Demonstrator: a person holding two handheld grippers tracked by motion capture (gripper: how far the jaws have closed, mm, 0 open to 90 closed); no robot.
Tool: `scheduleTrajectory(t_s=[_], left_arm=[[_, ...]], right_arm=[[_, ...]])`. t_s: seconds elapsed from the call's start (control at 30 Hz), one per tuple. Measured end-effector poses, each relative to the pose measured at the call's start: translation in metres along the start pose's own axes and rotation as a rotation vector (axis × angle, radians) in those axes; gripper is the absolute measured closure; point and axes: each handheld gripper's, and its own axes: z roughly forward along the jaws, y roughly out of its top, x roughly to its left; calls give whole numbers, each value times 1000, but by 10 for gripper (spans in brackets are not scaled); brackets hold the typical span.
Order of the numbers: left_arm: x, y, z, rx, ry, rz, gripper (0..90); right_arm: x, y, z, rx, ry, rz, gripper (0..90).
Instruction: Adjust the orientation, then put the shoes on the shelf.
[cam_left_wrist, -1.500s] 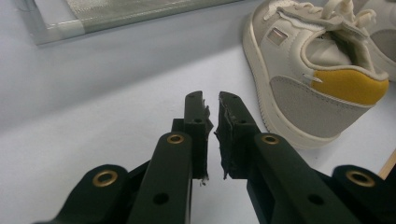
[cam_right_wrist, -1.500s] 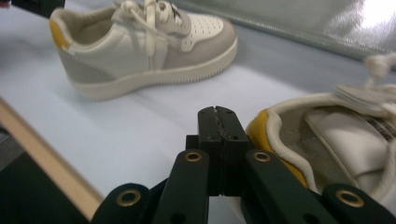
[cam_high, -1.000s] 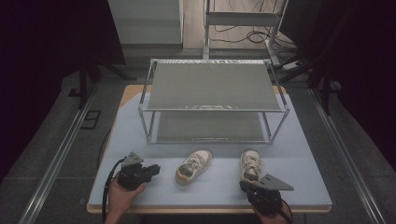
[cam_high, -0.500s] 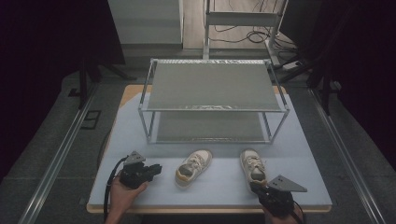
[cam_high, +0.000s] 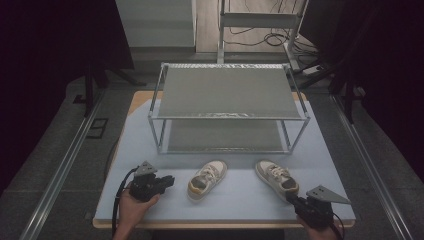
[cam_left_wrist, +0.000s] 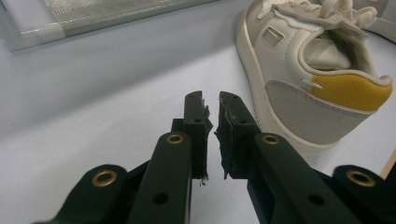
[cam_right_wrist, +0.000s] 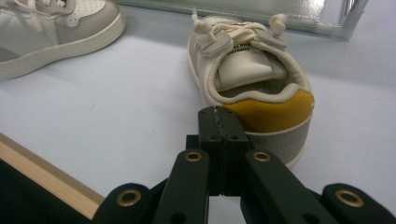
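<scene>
shoes sit side by side on the near half of the table (cam_high: 150, 145), the left shoe (cam_high: 206, 180) and right shoe (cam_high: 276, 176) both in front of the rack (cam_high: 227, 92), whose two shelves are bare, so we judge nothing is stored yet. our left gripper (cam_left_wrist: 212, 100) rests near the left shoe's heel with its jaws almost together and nothing between them. our right gripper (cam_right_wrist: 218, 112) is closed and empty just behind the right shoe's yellow heel, so both lifts remain.

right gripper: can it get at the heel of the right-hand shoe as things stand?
Probably yes. The right gripper sits just behind the yellow heel of the right shoe, with bare table mat around it and nothing between. Its jaws are shut, so they would have to open first.
</scene>
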Motion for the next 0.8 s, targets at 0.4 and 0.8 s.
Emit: scheduleTrajectory(t_s=[0.4,0.8], left_arm=[[-2,2,-4,-7,9,9,770],[-26,17,-25,-19,0,40,444]], right_arm=[[3,2,-3,-30,51,-19,748],[8,25,-18,-110,85,-63,392]])
